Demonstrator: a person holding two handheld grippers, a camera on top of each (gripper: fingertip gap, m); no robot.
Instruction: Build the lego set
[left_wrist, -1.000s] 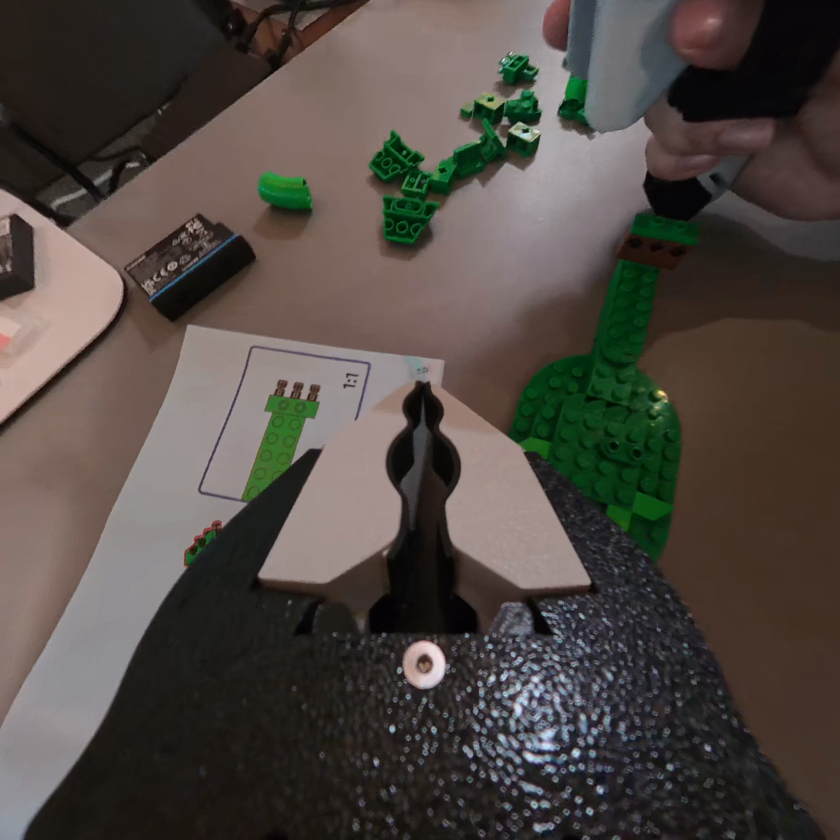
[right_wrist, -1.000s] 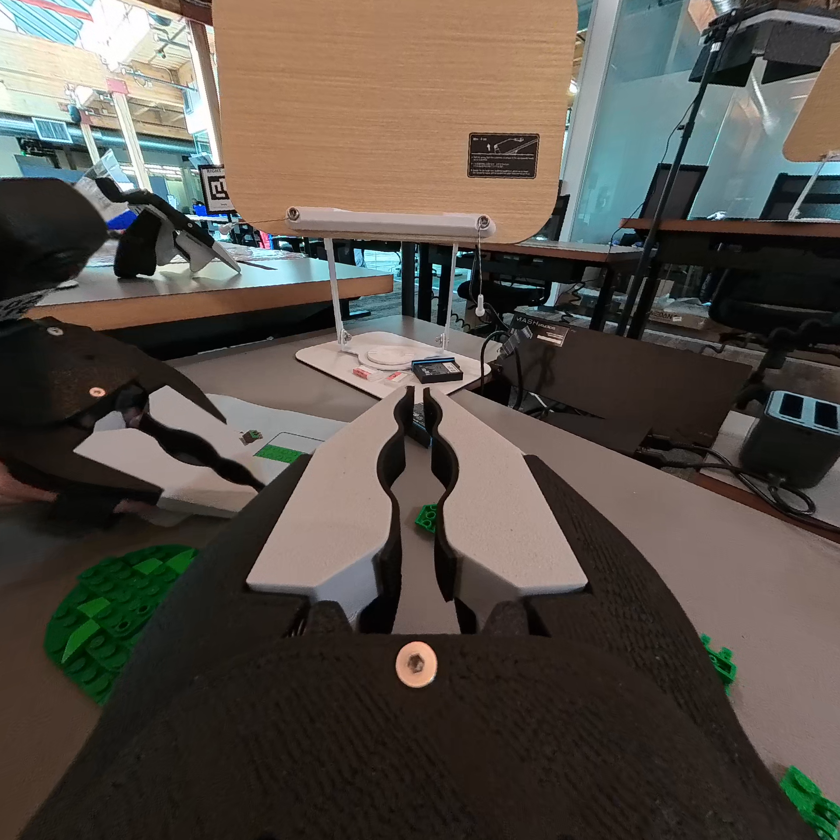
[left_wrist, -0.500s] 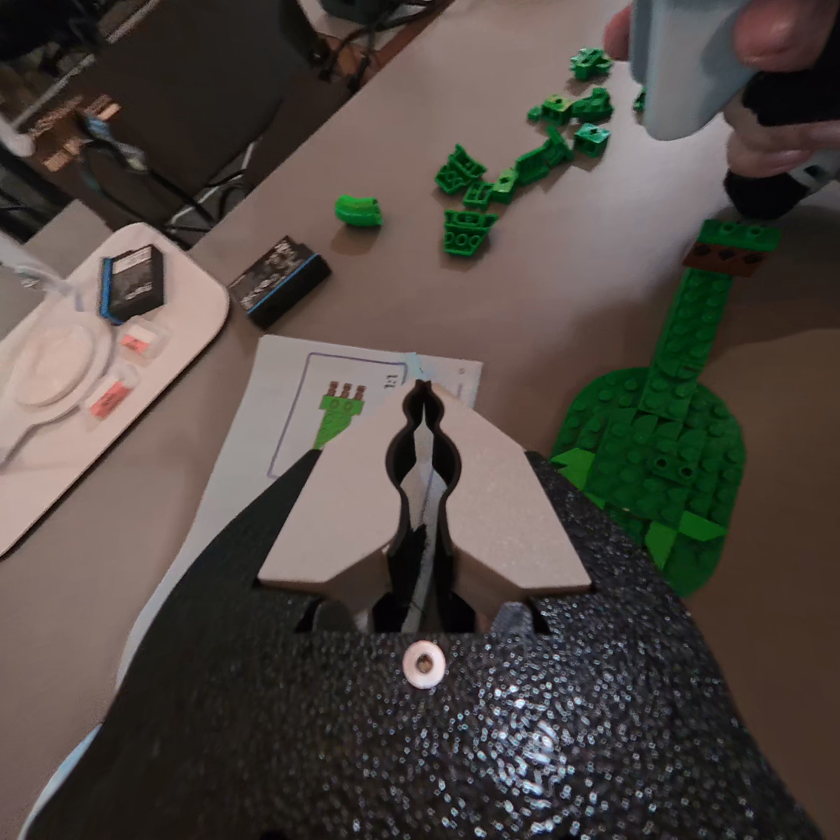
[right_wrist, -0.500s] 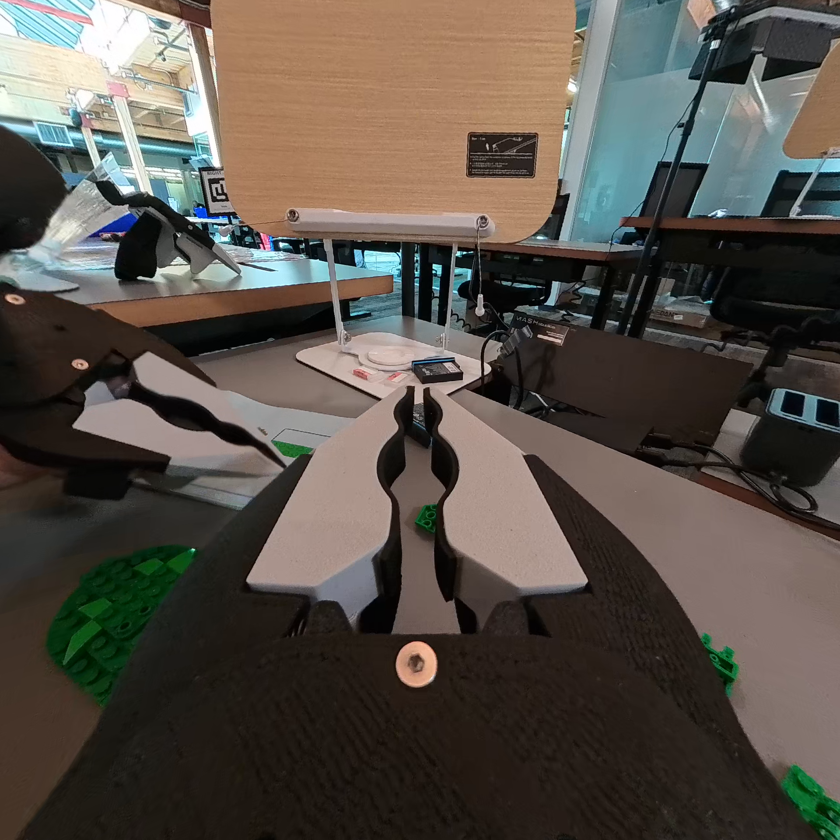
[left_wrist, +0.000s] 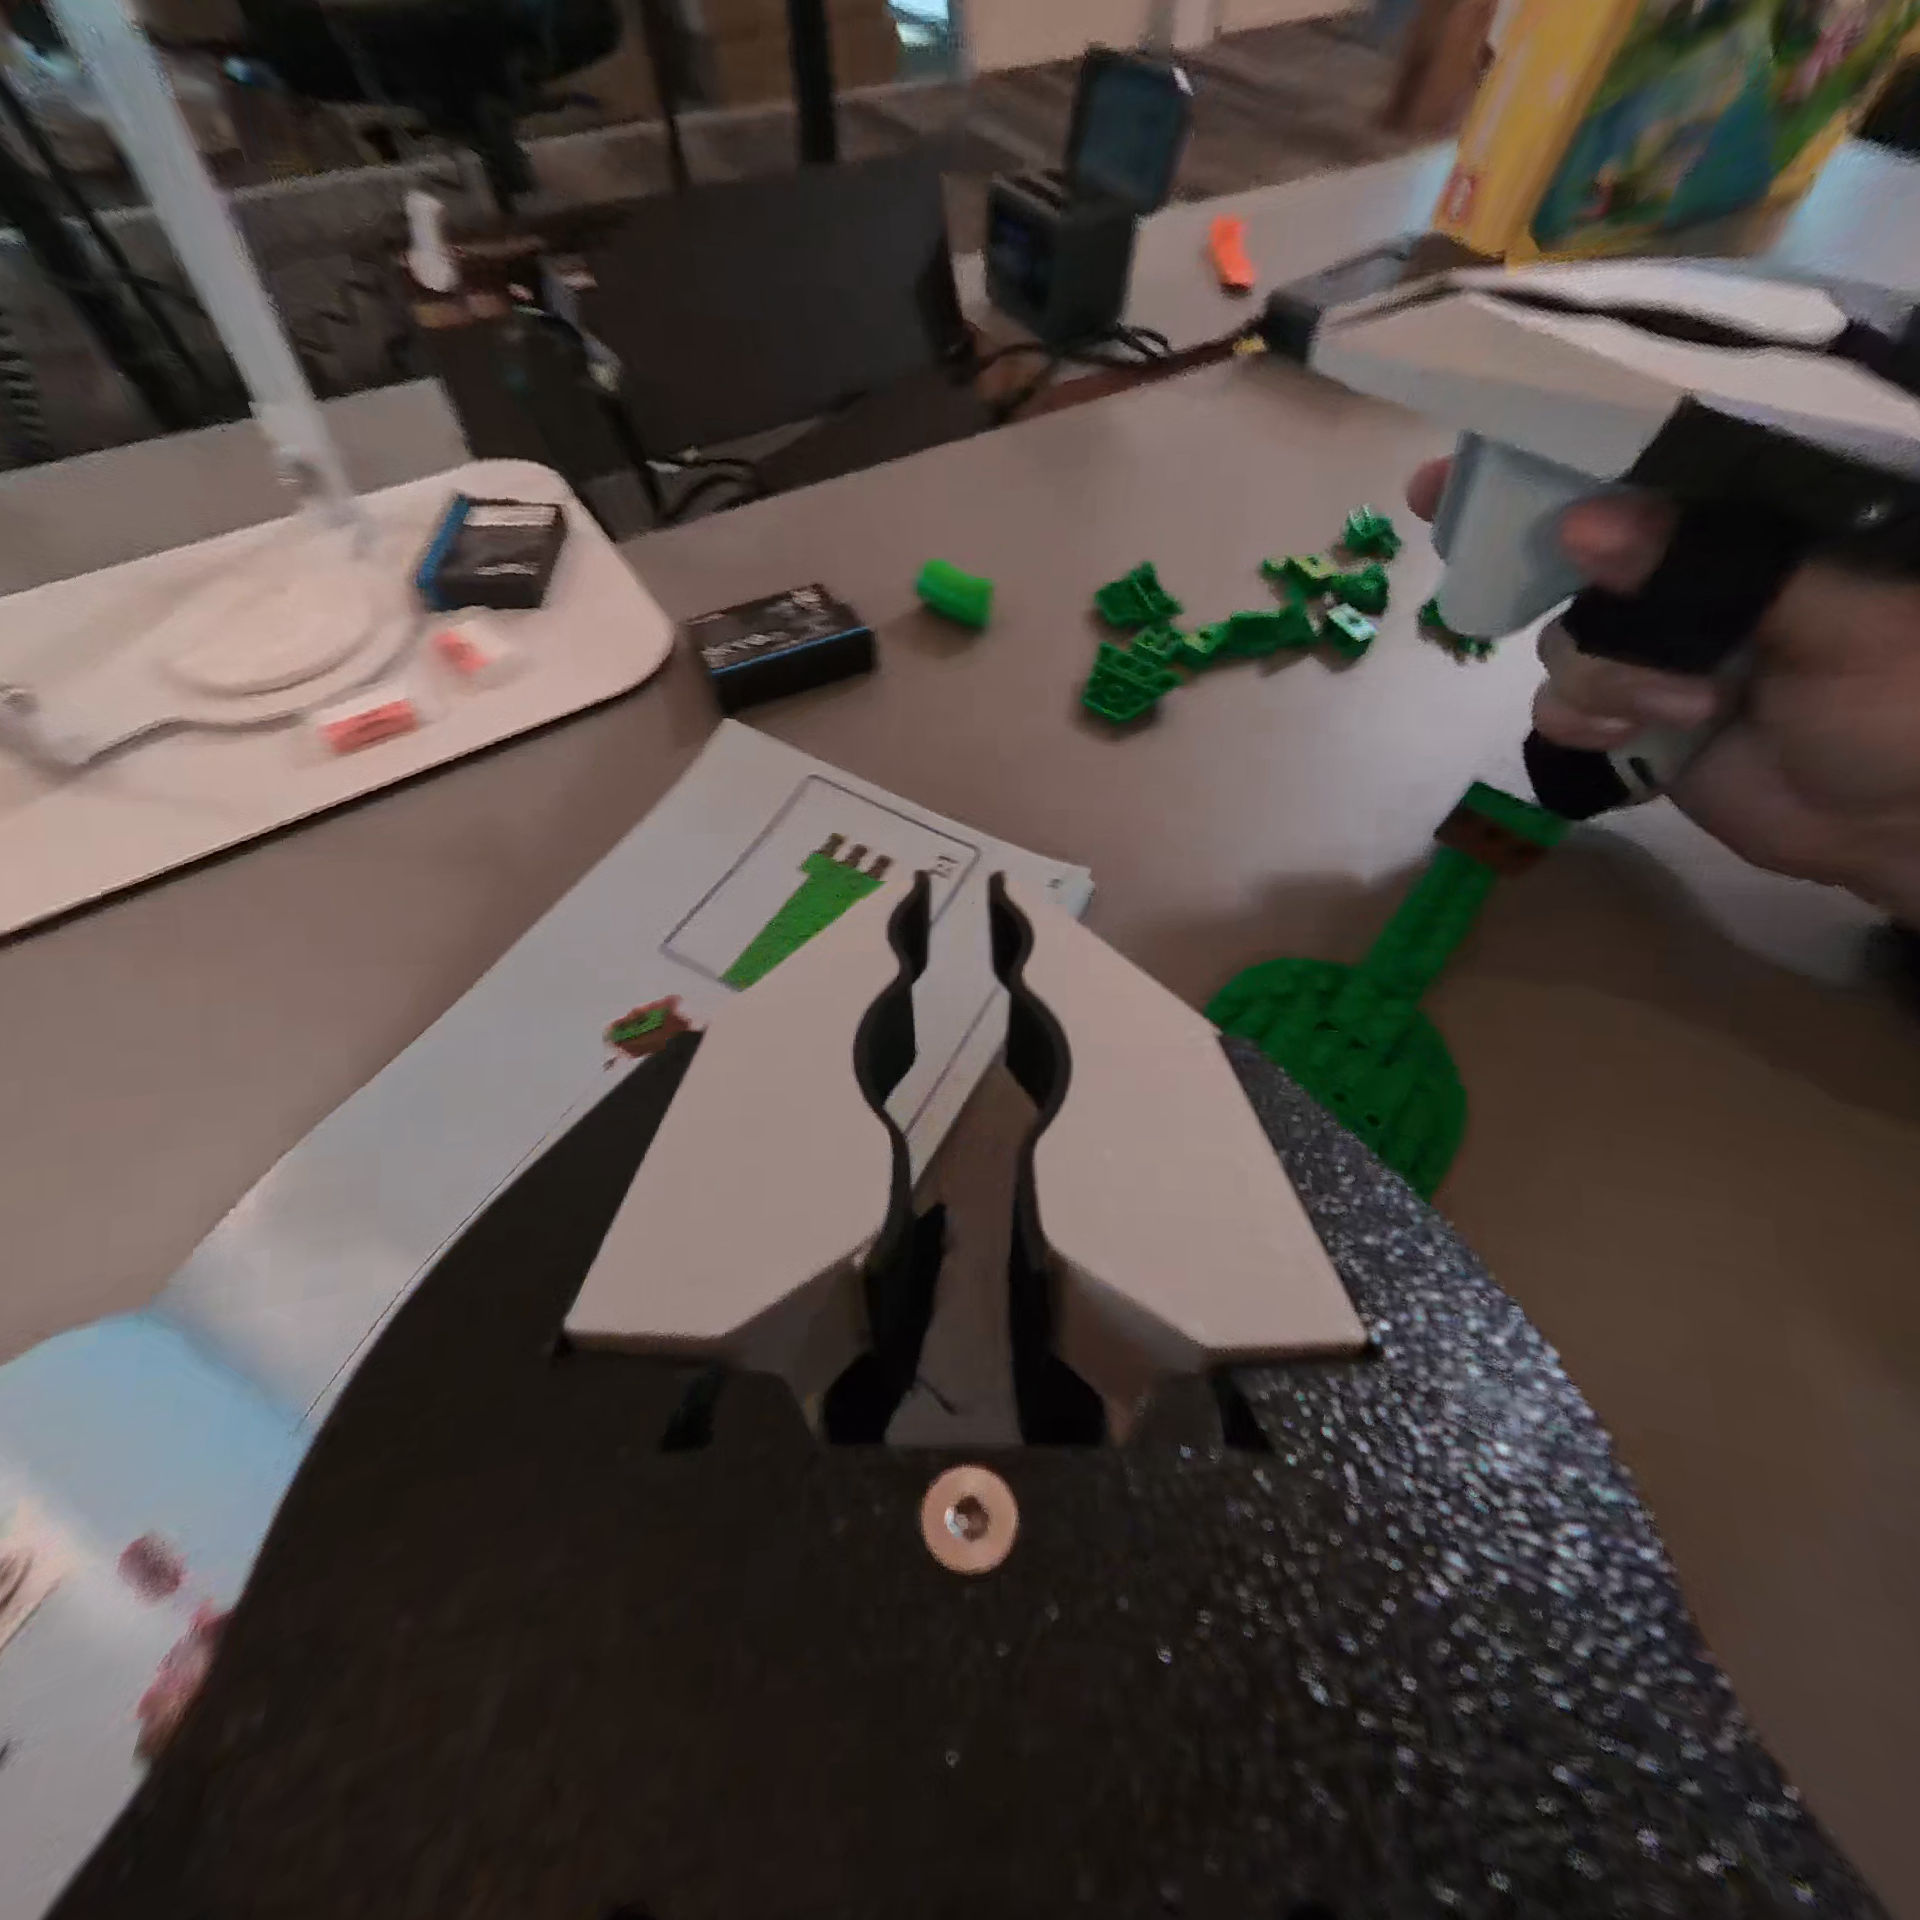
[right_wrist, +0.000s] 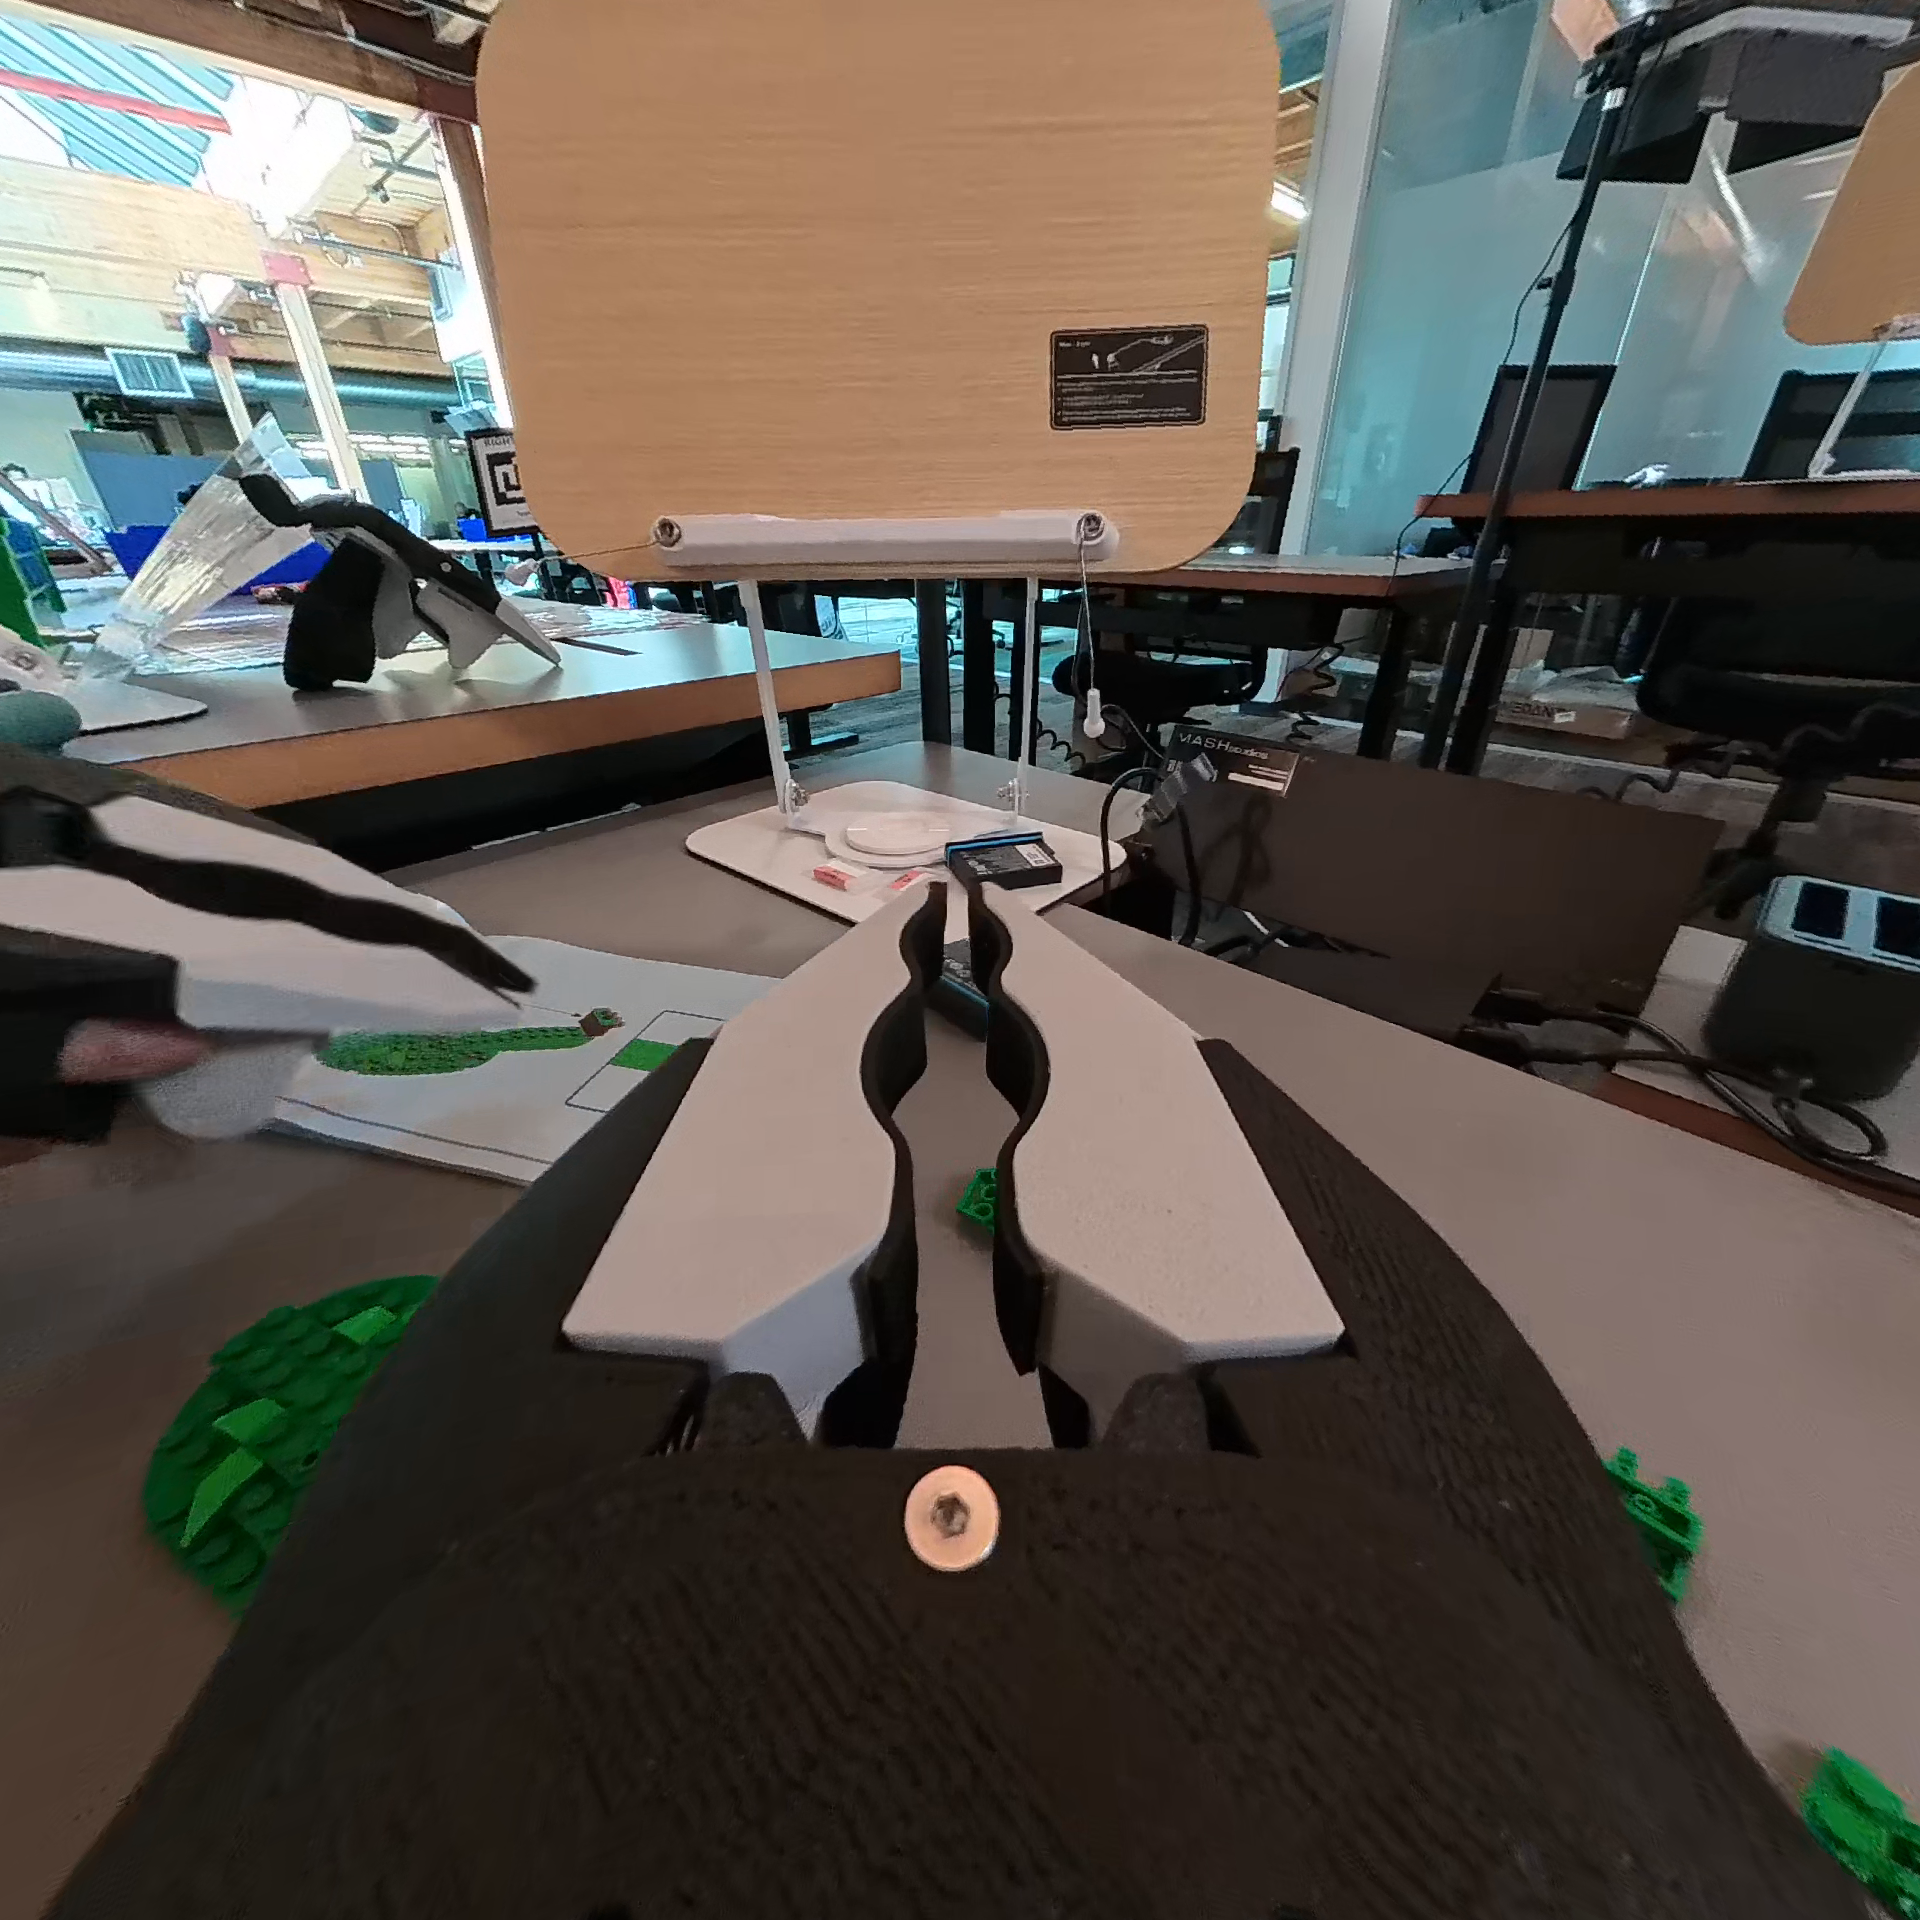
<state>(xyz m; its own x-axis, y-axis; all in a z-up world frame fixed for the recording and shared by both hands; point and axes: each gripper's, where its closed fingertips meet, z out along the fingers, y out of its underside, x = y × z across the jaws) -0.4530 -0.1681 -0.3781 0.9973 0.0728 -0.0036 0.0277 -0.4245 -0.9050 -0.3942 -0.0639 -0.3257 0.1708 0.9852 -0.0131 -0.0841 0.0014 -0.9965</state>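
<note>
Left gripper (left_wrist: 956, 883) slightly parted above printed instruction booklet (left_wrist: 582, 1039).

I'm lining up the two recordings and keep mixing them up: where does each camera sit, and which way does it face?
Left wrist view: on the left claw, angled down at the instruction sheet and green plate build; the person's hand on the other tool shows at right.
Right wrist view: on the right claw, low, facing across the table to a wooden board on a stand; the left claw enters at left.
Shared: sheet, build, loose green bricks, black battery.
</note>
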